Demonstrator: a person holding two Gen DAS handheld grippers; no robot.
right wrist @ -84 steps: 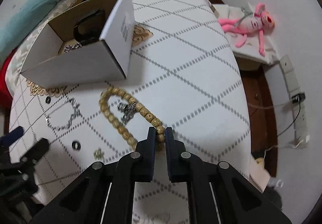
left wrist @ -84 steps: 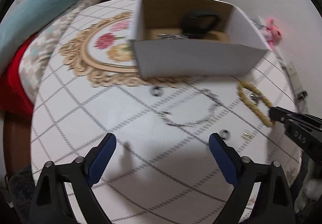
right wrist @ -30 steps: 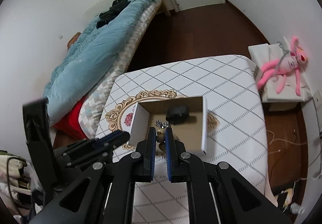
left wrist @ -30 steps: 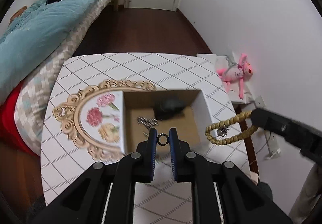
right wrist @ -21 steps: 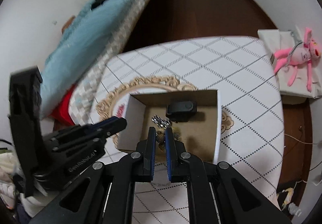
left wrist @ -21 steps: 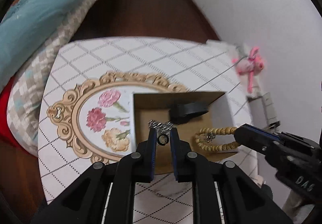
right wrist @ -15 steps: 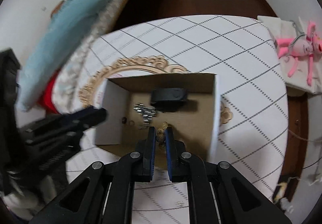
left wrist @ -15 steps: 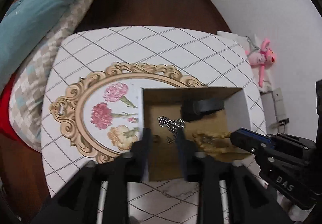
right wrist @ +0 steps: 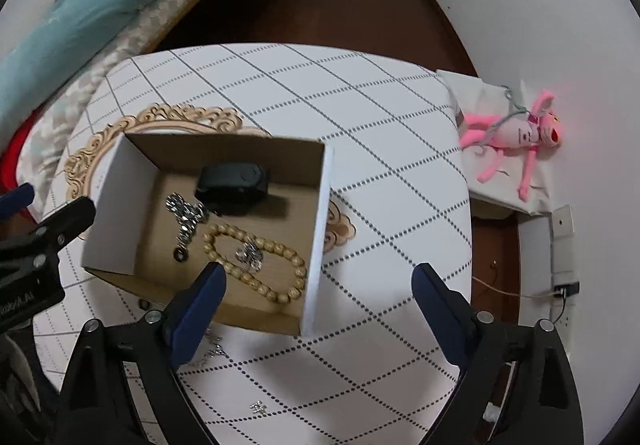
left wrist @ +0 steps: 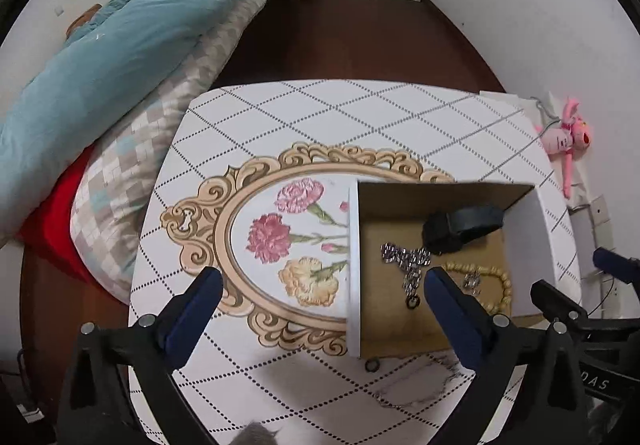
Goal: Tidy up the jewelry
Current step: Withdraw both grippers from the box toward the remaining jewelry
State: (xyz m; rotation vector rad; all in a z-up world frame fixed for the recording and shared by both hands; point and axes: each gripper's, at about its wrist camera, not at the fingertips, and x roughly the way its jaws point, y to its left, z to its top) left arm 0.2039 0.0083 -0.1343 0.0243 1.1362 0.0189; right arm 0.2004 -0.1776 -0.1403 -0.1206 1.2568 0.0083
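Left gripper (left wrist: pixel 322 283) and right gripper (right wrist: pixel 316 287), both held above the counter (right wrist: pixel 360 93) with jaws spread wide and nothing between them.

The box (right wrist: pixel 318 237), open-topped with white outer walls and a brown inside, stands on the counter, partly over the gold-framed flower print (left wrist: pixel 276 233). In the left view the left gripper hangs over the print and the box's left wall; in the right view the right gripper hangs over the box's near right corner.

Contents of the box, all on its floor:
- bead bracelet (right wrist: pixel 256 269), a tan loop near the front right, with a small silver piece (right wrist: pixel 249 255) lying inside the loop;
- silver chain (right wrist: pixel 186 215), bunched at the left, running toward the front;
- dark ring (right wrist: pixel 180 255), at the front end of the chain;
- black case (right wrist: pixel 232 181), against the back wall.

On the counter outside the box:
- a ring (left wrist: pixel 372 365) just in front of the box's front wall;
- a thin chain (left wrist: pixel 416 393) nearer the camera, blurred;
- a small metal piece (right wrist: pixel 258 407) well in front of the box, too small to identify.

A pink plush toy (right wrist: pixel 516 135) lies on a white pad beside the counter. A bed (left wrist: pixel 120 45) with a blue quilt stands to the left.
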